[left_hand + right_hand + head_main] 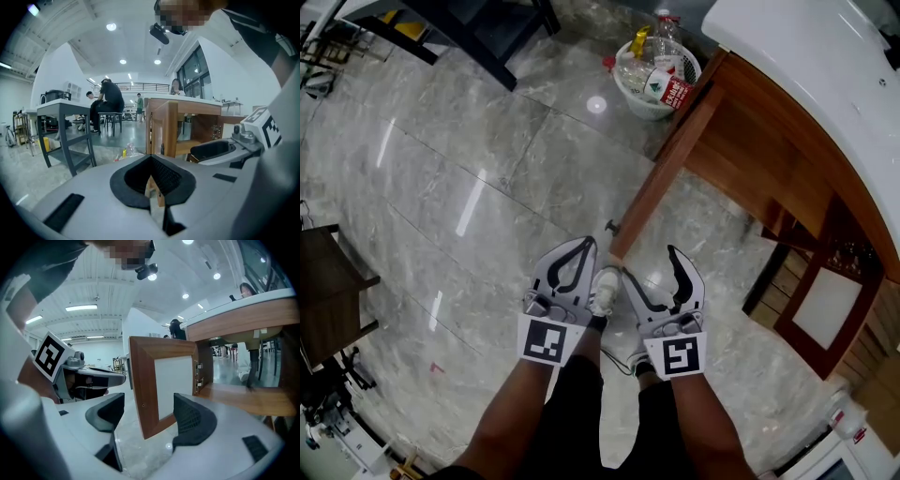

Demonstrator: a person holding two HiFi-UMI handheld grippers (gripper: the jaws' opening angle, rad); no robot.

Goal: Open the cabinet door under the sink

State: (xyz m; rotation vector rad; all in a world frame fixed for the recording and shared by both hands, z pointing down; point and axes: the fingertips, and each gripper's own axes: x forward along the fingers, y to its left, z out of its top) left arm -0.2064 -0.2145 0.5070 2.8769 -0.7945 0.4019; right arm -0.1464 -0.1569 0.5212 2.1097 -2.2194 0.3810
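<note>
The wooden cabinet door (666,164) stands swung out from under the white sink counter (806,47), with its small dark knob (610,226) near its free edge. My right gripper (649,264) is open. In the right gripper view the door's free edge (140,390) stands between the right gripper's (149,404) spread jaws, and the door's white inner panel (173,378) faces the camera. My left gripper (587,246) is shut on nothing, just left of the door's edge. In the left gripper view the left gripper's (151,158) jaws meet in front of the door's edge (161,126).
A second panelled door (825,300) hangs at the right under the counter. A white basin of bottles (656,70) sits on the marble floor beyond the door. A dark table (478,28) and a dark shelf (328,272) stand at the left. People (108,101) sit far off.
</note>
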